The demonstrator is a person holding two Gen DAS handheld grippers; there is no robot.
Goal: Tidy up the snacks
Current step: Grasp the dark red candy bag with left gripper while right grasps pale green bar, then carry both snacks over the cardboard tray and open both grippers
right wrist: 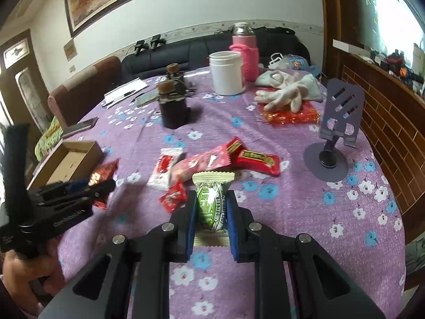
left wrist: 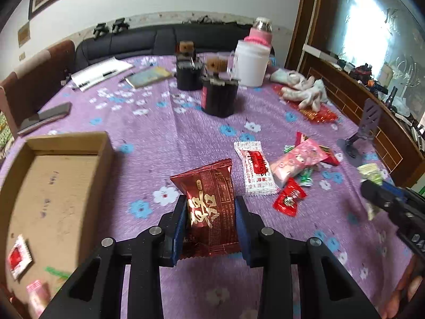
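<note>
Both hand-held grippers hold a snack now. Left hand-held gripper (left wrist: 209,222) pinches the dark red packet (left wrist: 209,207) by its middle, near the cardboard box (left wrist: 106,154) on the left. Right hand-held gripper (right wrist: 211,212) squeezes the small green and white candy (right wrist: 211,204) the same way. More snacks (left wrist: 281,170) lie in a pile farther off on the purple surface (left wrist: 186,133). These wrappers look light, soft and slippery, so holding the puffy middle seems best.

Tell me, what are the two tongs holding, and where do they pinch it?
The left tongs pinch a dark red snack packet across its middle. The right tongs pinch a green-and-white candy packet by its two sides.
</note>
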